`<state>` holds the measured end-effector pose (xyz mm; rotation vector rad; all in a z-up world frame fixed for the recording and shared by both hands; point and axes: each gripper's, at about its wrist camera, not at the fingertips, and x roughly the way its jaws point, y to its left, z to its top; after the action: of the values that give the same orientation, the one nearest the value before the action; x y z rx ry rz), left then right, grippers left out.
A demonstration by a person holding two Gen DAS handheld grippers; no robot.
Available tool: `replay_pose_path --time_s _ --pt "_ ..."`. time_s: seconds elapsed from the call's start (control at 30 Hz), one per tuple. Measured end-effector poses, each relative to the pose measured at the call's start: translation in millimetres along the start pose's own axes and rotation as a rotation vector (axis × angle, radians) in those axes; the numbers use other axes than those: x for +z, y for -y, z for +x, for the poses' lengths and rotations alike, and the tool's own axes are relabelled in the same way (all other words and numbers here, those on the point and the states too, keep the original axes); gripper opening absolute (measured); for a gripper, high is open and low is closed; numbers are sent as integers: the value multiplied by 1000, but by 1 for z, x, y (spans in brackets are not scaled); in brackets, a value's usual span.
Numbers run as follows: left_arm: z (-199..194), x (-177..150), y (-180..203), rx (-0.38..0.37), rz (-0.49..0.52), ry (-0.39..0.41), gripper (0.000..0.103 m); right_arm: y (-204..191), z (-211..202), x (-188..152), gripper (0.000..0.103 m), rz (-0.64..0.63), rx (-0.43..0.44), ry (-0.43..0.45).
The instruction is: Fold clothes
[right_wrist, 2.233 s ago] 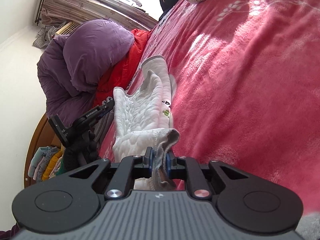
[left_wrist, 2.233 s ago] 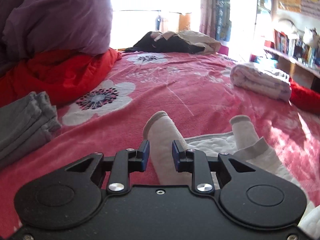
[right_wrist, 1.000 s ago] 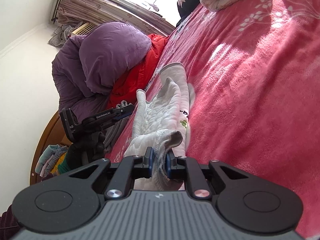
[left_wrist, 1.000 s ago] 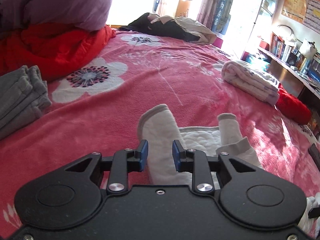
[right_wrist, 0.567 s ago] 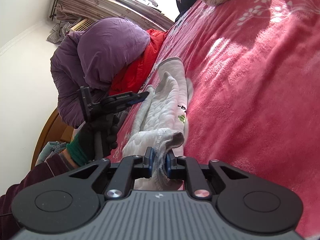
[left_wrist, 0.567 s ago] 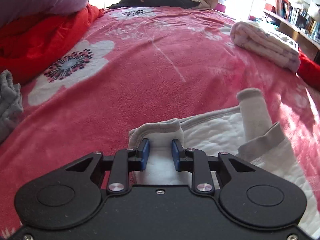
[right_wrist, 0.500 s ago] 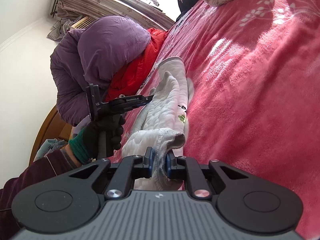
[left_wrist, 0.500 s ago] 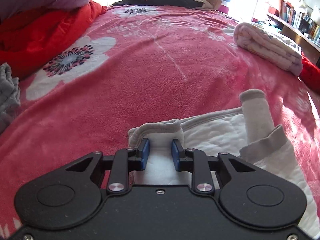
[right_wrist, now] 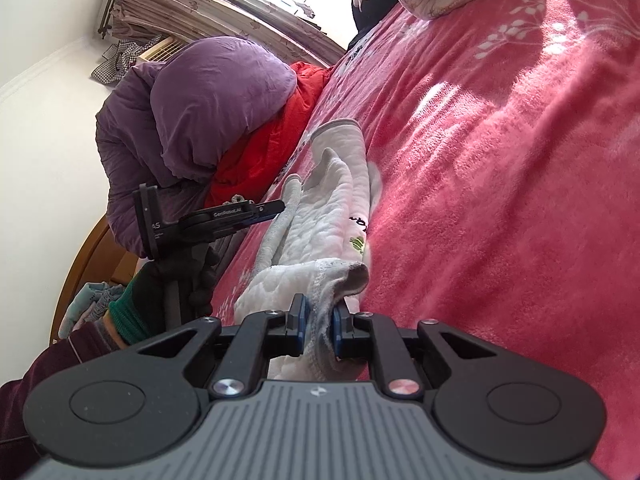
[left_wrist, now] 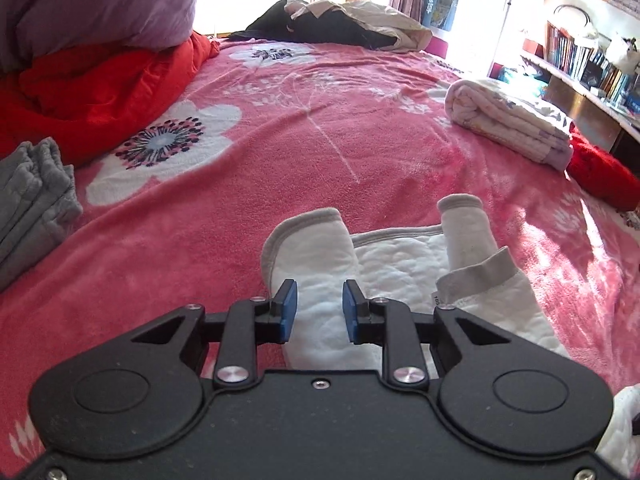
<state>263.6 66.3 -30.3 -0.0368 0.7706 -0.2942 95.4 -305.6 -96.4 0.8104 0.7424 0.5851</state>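
A bed (left_wrist: 360, 128) under a pink flowered blanket fills both views, with a purple duvet (right_wrist: 208, 92) heaped on a red one at one side. On the blanket lies a white quilted garment (left_wrist: 400, 260) with grey trim, its two cuffed ends pointing away from the person.

The right hand-held gripper (right_wrist: 318, 326) is clamped on one grey-edged end of the garment, which bunches between its blue pads.

The left hand-held gripper (left_wrist: 317, 310) hovers over the other side — its pads stand a little apart with white fabric showing between them, seemingly below and untouched, though the angle leaves that unsure.
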Motion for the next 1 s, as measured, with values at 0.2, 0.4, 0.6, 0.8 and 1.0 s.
replay_pose_path --time_s 0.2,0.4,0.6,0.8,1.0 --pt "14 -28 24 -3 108 -93 22 -1 1 0 16 -3 -5 5" --pt "30 -35 34 27 130 -127 23 -1 2 0 16 -8 -3 17" --pt "-16 -37 35 -4 121 -31 24 -2 -3 -1 16 -12 22 38" --pt "-93 -83 44 -38 102 96 35 -5 -9 -4 16 -17 31 57" --pt "-142 -147 86 -127 343 123 56 -6 -12 -7 16 47 44 60"
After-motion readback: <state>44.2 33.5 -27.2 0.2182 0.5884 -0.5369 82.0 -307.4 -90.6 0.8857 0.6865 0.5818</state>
